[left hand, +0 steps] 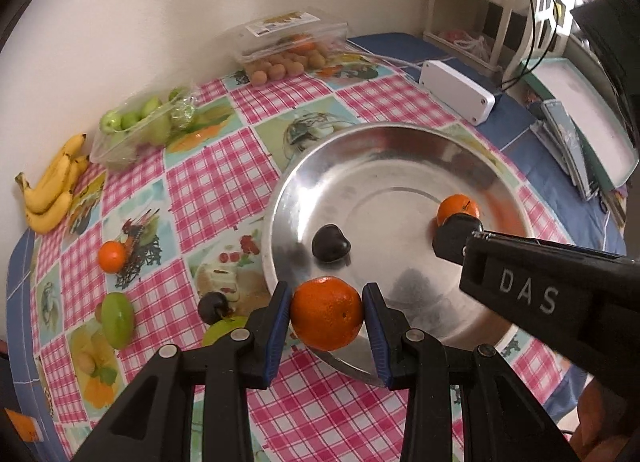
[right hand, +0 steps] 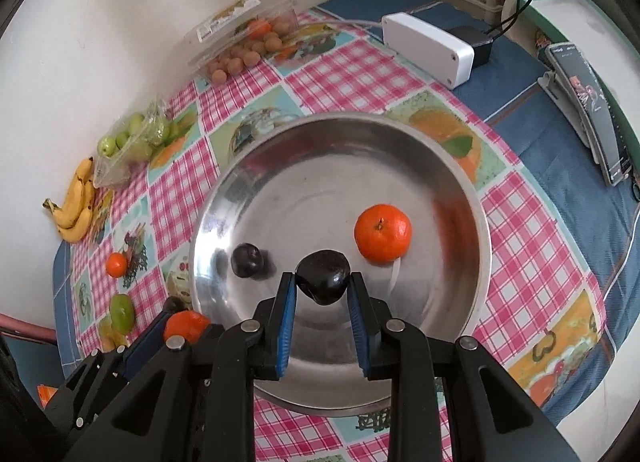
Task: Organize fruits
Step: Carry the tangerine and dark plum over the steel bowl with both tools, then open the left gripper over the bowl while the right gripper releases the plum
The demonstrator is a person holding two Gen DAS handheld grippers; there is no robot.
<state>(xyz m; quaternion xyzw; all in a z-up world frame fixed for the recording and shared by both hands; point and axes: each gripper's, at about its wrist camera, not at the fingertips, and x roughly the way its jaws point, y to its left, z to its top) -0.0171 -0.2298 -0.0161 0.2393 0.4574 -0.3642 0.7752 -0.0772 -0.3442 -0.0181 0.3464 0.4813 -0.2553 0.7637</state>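
Observation:
My left gripper is shut on an orange mandarin, held over the near rim of a round steel plate. In the plate lie a dark plum and a second mandarin, half hidden behind the other gripper's black tip. In the right wrist view my right gripper is shut on another dark plum, just above the floor of the plate. Beyond it lie the mandarin to the right and the plum to the left.
On the checked cloth left of the plate lie a loose mandarin, a green fruit, a dark plum and bananas. Along the wall stand a box of green fruits and a box of brown fruits. A white box sits behind the plate.

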